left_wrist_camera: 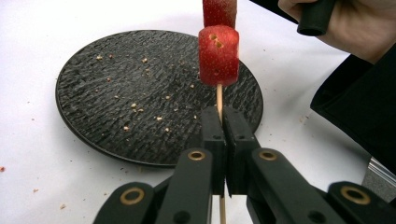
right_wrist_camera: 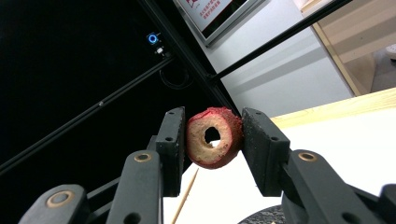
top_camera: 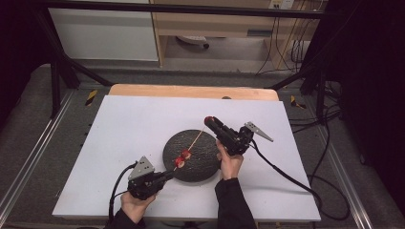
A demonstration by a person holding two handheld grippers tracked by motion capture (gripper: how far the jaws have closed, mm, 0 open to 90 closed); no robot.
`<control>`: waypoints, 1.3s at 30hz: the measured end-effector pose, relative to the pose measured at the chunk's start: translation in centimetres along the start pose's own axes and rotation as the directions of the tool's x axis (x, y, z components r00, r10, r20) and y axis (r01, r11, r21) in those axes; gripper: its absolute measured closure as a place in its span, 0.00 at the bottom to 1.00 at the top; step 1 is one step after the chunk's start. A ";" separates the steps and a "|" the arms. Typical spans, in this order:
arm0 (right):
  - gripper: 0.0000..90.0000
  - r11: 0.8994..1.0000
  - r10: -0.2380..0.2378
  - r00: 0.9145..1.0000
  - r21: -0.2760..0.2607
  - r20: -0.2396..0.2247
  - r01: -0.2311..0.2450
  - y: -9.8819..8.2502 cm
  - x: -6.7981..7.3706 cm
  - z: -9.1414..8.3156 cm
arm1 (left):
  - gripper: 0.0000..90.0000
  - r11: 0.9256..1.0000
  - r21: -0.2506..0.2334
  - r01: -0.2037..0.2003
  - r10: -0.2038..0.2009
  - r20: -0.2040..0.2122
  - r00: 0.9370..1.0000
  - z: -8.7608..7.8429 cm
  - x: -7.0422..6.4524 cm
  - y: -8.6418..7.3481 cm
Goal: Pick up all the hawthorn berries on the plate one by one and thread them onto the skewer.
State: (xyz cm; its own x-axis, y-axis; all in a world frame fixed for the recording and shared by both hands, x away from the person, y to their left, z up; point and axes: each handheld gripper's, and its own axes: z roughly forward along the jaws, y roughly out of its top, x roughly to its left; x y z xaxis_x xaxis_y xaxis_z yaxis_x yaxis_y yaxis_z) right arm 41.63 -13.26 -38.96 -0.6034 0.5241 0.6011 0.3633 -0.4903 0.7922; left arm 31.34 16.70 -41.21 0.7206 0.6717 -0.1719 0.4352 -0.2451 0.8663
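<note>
The left gripper [left_wrist_camera: 224, 140] had its two black fingers [left_wrist_camera: 213, 140] pressed together on a thin wooden skewer [left_wrist_camera: 219, 95], which rose straight up between them. Two red fruit pieces were threaded on it — the lower piece [left_wrist_camera: 218, 56] pierced with small holes, the upper piece [left_wrist_camera: 219, 11] cut off by the frame. Behind lay a dark round textured plate [left_wrist_camera: 116, 98] — scattered with pale crumbs — on the white tabletop [left_wrist_camera: 37, 46]. At upper right a hand [left_wrist_camera: 355, 25] gripped a black handle [left_wrist_camera: 316, 16] above a dark sleeve [left_wrist_camera: 359, 112].
</note>
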 end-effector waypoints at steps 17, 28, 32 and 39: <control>0.68 1.000 0.005 1.000 0.008 -0.009 -0.005 -0.5 0.1 0.0 | 0.98 0.999 -0.007 0.038 -0.038 -0.007 0.999 0.5 -0.5 0.2; 0.68 1.000 0.016 1.000 0.007 -0.010 -0.016 -1.1 0.1 0.1 | 0.98 0.996 -0.026 0.083 -0.084 -0.019 0.996 0.9 -1.2 0.5; 0.69 1.000 0.020 1.000 0.014 -0.009 -0.020 -1.3 0.1 0.2 | 0.98 0.996 -0.027 0.087 -0.087 -0.017 0.996 1.1 -1.4 0.6; 0.69 0.999 0.035 0.999 0.024 -0.016 -0.035 -1.5 0.2 0.1 | 0.98 0.995 -0.037 0.094 -0.095 -0.018 0.995 1.4 -1.3 1.0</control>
State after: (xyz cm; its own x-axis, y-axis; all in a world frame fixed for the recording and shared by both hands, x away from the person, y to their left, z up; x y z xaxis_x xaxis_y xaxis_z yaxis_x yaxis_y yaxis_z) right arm 41.04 -12.35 -39.97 -0.6017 0.4953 0.6266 0.4009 -0.4912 0.7733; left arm 31.62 14.59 -40.73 0.6666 0.7041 -0.2448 0.4808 -0.1551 0.8630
